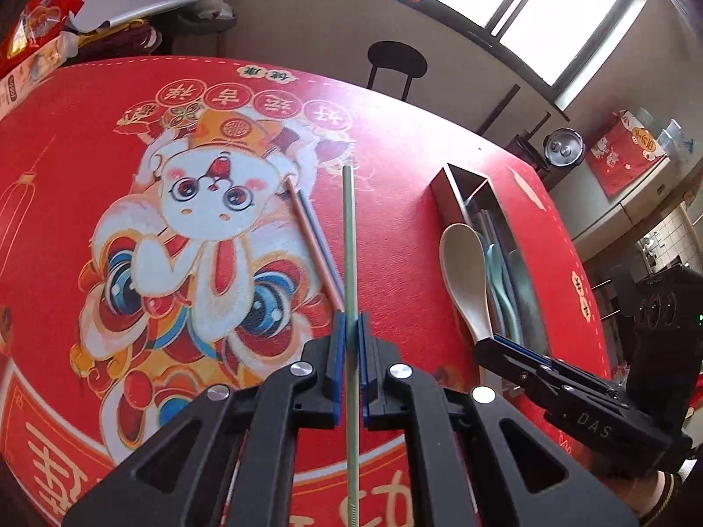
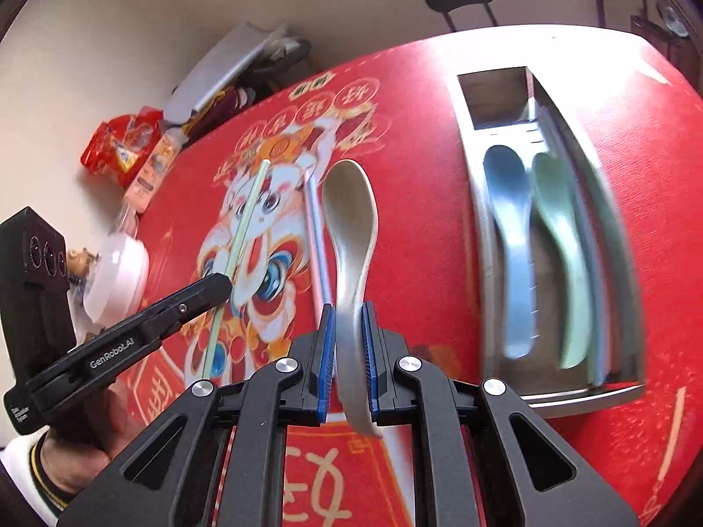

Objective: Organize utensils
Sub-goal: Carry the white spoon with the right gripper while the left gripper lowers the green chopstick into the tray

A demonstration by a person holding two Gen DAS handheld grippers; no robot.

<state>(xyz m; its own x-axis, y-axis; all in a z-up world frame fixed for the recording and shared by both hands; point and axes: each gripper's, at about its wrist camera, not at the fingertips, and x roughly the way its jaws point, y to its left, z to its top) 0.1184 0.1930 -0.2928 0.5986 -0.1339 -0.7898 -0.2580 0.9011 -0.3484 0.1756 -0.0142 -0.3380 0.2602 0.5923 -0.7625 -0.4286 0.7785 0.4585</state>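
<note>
- Your metal utensil tray (image 2: 496, 88) sits on the red table (image 2: 417, 110), which is printed with a cartoon rabbit; the tray is blurred in the right wrist view.
- In that tray's wide compartment lie a blue spoon (image 2: 512, 237) and a green spoon (image 2: 560, 246) side by side, bowls toward the far end; a narrow slot along the tray's right side holds long thin pieces too blurred to tell apart.
- The small square compartment at the tray's far end shows only its own floor.
- Your left claw (image 1: 350, 329) is closed on a pale green chopstick (image 1: 349, 237), which runs straight out ahead between the blue pads and back under the claw.
- Your right claw (image 2: 349, 320) grips a cream spoon (image 2: 351, 219) by its handle, bowl forward, just left of the tray and clear of the table.
- A pink chopstick (image 1: 314, 241) and a blue-grey chopstick (image 1: 323, 241) lie together on the rabbit print, just left of the green one.
- Only the left wrist view takes in the window (image 1: 527, 4) and the black stool (image 1: 396, 61) beyond the table.
- Only the right wrist view shows the tray's interior from above, plus a white lidded bowl (image 2: 116, 272) and red snack packets (image 2: 123, 145) at the table's left edge.
</note>
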